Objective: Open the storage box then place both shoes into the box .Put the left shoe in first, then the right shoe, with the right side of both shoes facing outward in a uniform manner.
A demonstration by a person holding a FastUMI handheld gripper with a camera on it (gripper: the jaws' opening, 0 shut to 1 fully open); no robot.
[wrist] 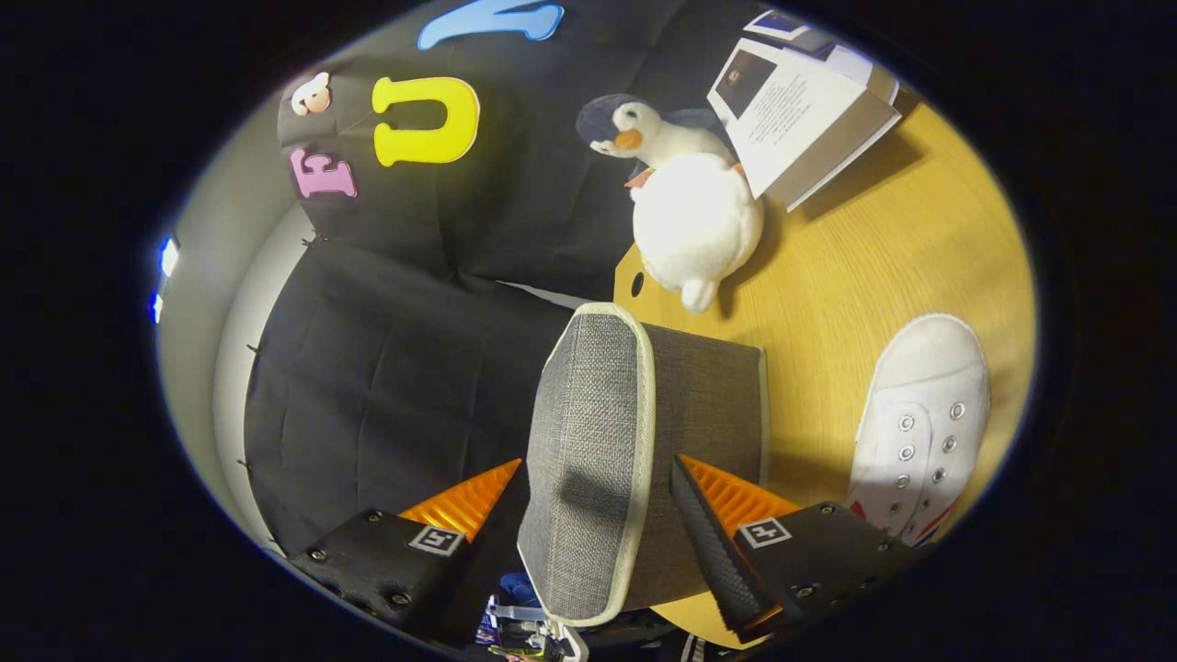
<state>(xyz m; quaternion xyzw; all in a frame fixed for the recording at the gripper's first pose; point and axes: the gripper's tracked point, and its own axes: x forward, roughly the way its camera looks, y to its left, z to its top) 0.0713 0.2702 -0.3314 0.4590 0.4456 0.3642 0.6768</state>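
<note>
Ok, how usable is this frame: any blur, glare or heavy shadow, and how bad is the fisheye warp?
Gripper view: sharp, no motion blur; strong fisheye bending, the table edge curving; soft shadows beside the plush penguin and the white shoe, and one on the grey storage box lid between the open fingers; no glare on the wood; the booklet is bright but not blown out.

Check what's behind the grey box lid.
Beyond the raised lid, between the open gripper fingers: box body, then plush penguin on the table. Box interior is hidden.
</note>
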